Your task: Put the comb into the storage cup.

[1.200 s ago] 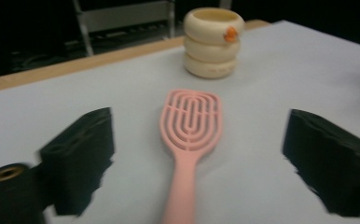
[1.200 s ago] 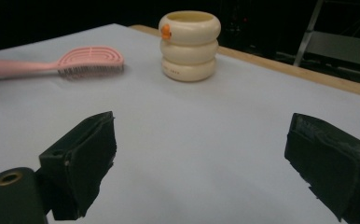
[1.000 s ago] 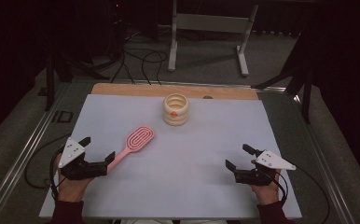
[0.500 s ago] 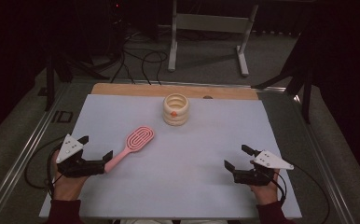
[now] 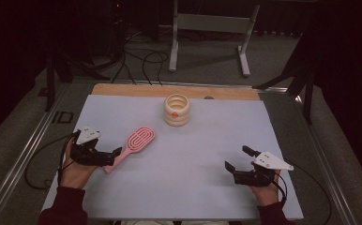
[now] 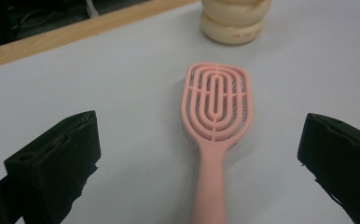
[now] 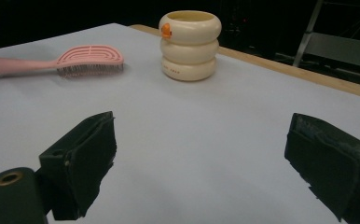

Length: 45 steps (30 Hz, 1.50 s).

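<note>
Left gripper view has the left claw (image 6: 201,186) spread wide, the pink slotted plastic hairbrush (image 6: 215,121) lying flat at twelve o'clock, its handle between the jaws. Right claw (image 5: 239,160) also gapes wide, holding nothing, at five o'clock on the white-covered bench (image 5: 202,154).

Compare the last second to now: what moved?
The left claw eased forward a little, its open jaws now either side of the pink hairbrush's handle end, not closed on it. The hairbrush, the cream ringed cup and the open right claw stayed put.
</note>
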{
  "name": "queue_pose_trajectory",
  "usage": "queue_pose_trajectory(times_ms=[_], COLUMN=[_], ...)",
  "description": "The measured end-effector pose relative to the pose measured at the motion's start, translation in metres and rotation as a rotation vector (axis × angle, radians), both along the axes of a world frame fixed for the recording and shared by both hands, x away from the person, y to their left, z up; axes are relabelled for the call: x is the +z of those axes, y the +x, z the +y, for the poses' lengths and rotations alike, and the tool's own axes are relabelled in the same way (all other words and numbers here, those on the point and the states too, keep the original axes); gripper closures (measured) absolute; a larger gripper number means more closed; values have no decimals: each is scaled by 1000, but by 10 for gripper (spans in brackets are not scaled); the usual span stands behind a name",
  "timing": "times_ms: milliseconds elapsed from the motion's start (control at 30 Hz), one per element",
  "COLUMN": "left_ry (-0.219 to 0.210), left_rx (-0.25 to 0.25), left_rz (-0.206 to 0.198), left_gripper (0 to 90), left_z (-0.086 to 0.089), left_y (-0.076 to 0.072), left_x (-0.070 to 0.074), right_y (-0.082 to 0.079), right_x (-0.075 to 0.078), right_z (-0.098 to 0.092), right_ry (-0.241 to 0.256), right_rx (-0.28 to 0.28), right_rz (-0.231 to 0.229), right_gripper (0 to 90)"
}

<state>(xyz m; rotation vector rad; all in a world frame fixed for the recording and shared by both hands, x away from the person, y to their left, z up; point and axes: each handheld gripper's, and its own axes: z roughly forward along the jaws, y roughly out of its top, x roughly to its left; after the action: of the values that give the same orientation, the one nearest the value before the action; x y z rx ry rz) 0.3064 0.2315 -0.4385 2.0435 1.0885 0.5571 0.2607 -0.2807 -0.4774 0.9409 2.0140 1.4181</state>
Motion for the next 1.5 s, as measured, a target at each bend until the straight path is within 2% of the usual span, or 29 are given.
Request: queue_pose_trajectory(times_ms=[33, 67, 133, 167, 267, 600, 800, 967, 1133, 1500], left_ry=[35, 52, 66, 94, 132, 204, 226, 234, 262, 276], left_rx=[-11, -19, -25, -38, -51, -72, -81, -82, -93, -109], left_rz=[26, 37, 47, 75, 114, 217, 257, 275, 319, 388], left_gripper=[0, 0, 1, 1, 1, 2, 2, 2, 24, 55], left_z=[-5, -6, -8, -11, -15, -25, -31, -33, -38, -45], left_y=[8, 11, 14, 20, 27, 44, 51, 54, 58, 62], left_x=[-1, -1, -1, -3, -7, -22, -30, -33, -41, -51], right_y=[0, 0, 0, 0, 0, 1, 1, 1, 2, 2], right_x=[0, 0, 0, 0, 0, -1, -1, -1, -1, -1], right_z=[0, -1, -1, -2, -1, -1, -1, -1, -1, -1], right_ry=[0, 2, 3, 4, 3, 4, 0, 0, 0, -1], right_rx=[-1, -4, -5, -6, -5, -4, -2, -2, -1, -3], right_rz=[-1, 2, 3, 4, 4, 9, 8, 8, 9, 8], right_gripper=[88, 88, 88, 88, 88, 88, 88, 88, 88, 88])
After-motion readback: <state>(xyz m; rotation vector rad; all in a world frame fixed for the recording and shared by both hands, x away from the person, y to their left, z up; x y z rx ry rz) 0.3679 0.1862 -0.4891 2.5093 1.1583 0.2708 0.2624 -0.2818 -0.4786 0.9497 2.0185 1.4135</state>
